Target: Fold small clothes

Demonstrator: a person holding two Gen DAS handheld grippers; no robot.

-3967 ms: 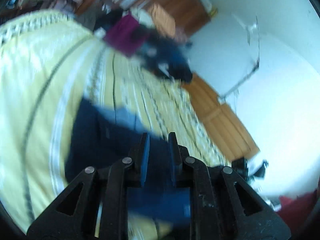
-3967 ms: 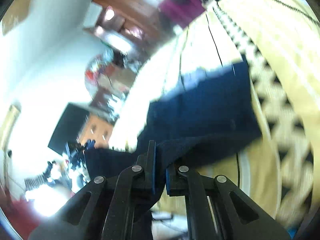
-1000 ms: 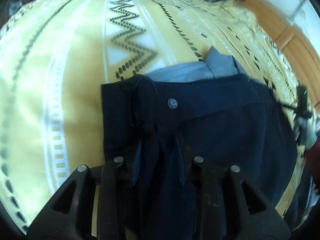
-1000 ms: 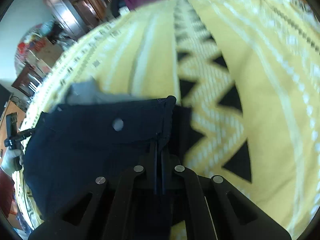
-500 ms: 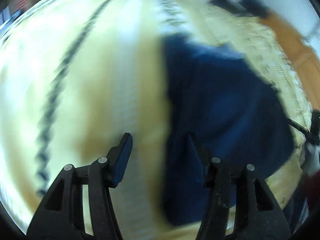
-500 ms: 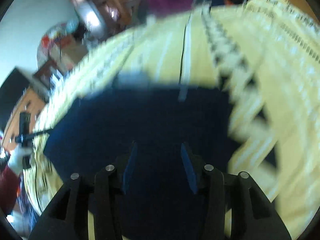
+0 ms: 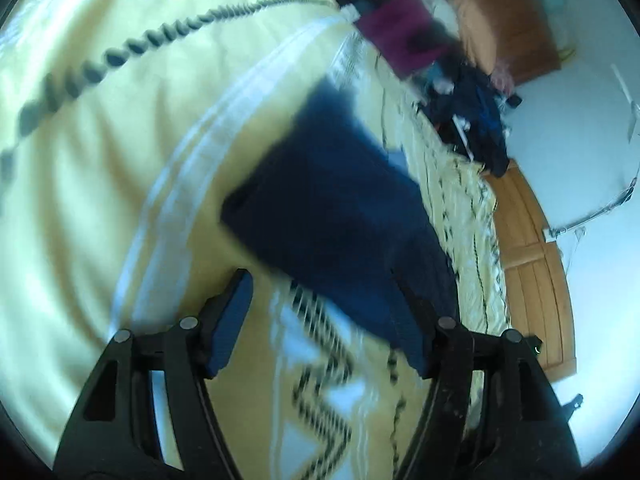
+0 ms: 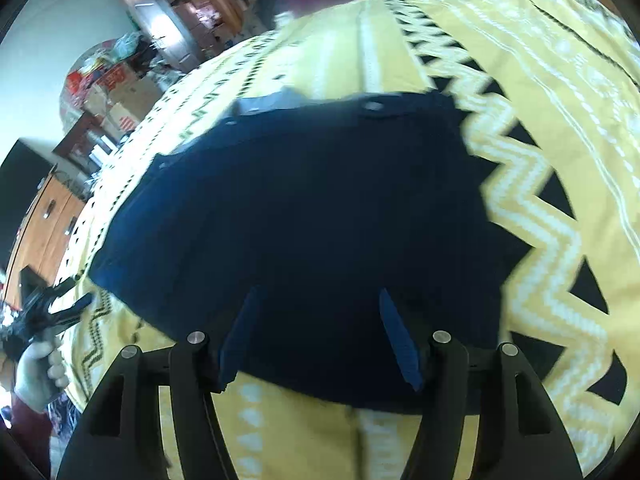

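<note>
A small pair of dark navy shorts lies folded flat on the yellow patterned bedspread, with its waistband button at the far edge and a grey-blue lining showing beyond it. My right gripper is open and empty, just above the near edge of the shorts. In the left wrist view the shorts lie ahead and to the right. My left gripper is open and empty, over the bedspread at the shorts' near corner. It also shows at the far left of the right wrist view, held in a gloved hand.
A pile of dark and magenta clothes sits at the far end of the bed. A wooden bed frame runs along the right side by a white wall. Wooden cabinets and cardboard boxes stand beyond the bed.
Both grippers have let go of the shorts, opened wide and drawn back. The shorts now lie folded on the bedspread. The left gripper has swung off to the side.
</note>
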